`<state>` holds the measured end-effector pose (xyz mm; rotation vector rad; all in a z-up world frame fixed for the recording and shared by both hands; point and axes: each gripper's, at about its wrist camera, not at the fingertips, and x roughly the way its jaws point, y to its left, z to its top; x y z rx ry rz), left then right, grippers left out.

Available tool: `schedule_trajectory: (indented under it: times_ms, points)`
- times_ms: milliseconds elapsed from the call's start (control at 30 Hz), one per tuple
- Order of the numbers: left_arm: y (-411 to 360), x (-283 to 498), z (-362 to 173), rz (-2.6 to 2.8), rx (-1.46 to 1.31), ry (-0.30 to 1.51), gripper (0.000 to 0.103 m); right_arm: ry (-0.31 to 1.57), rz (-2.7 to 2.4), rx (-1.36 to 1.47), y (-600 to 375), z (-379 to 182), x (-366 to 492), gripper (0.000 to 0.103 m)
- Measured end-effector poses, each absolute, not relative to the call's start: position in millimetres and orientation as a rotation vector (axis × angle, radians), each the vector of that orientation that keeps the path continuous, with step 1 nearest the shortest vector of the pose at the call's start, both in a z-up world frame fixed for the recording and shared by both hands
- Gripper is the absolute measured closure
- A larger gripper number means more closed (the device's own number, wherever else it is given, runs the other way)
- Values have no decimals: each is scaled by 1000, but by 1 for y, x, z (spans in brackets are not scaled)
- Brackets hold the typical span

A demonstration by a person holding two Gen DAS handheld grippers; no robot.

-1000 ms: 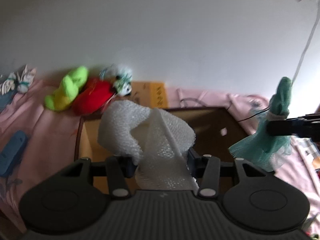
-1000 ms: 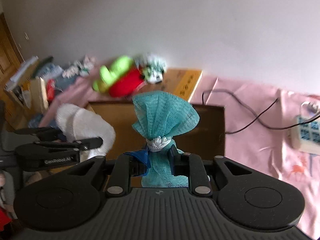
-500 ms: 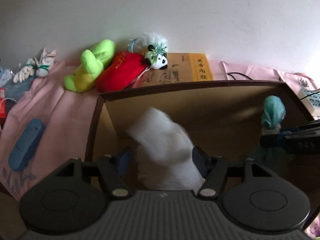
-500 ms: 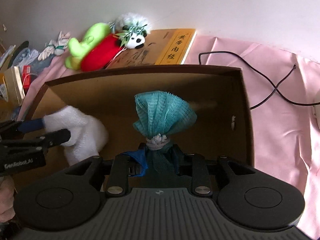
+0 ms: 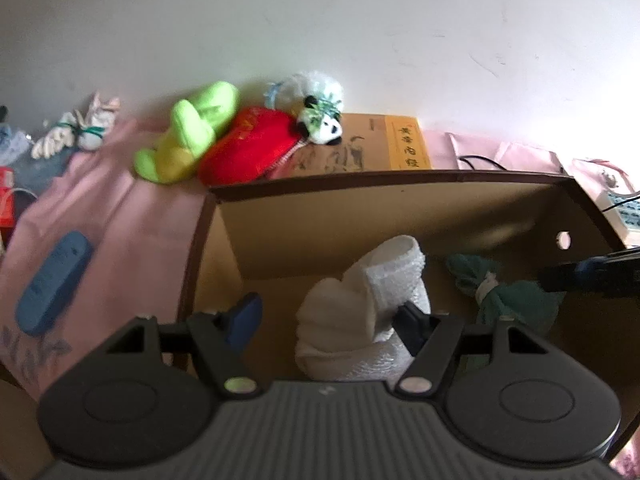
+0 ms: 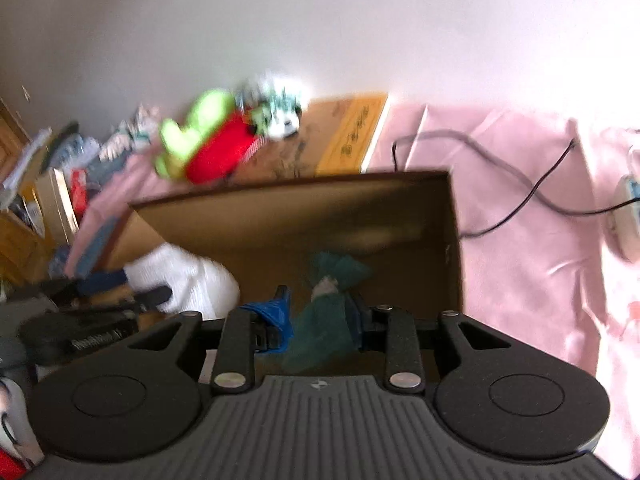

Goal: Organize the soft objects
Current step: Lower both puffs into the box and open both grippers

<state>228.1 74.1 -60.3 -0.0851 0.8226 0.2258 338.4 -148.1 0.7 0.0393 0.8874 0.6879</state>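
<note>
Two soft items sit in the cardboard box (image 5: 400, 216). Left wrist: left gripper (image 5: 328, 316) spread wide, white bubble wrap roll (image 5: 360, 312) loose on box floor, teal mesh bundle (image 5: 512, 300) beside it. Right wrist, blurred: right gripper (image 6: 316, 316) parted, bundle lying between its fingers, not clamped.

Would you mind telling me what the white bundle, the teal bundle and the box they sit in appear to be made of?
White bundle: probably bubble wrap or foam sheet, translucent white with a fine pebbled texture.
Teal bundle: looks like open mesh netting, matte, gathered at a pale tie; the weave is blurred here.
Box: plain brown cardboard, matte, with a darker top edge and a punched hole in one wall.
</note>
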Motion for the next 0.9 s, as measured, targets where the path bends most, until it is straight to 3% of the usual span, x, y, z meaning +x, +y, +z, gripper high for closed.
schedule_trajectory:
  times_ms: [167, 567, 900]
  points:
    - [67, 213, -56, 261, -56, 807, 36, 813, 671, 92, -160, 20, 323, 91]
    - [70, 137, 0, 273, -105, 644, 33, 698, 696, 247, -190, 45, 267, 91]
    - [80, 76, 2, 251, -185, 659, 31, 718, 733, 215, -193, 46, 214, 91]
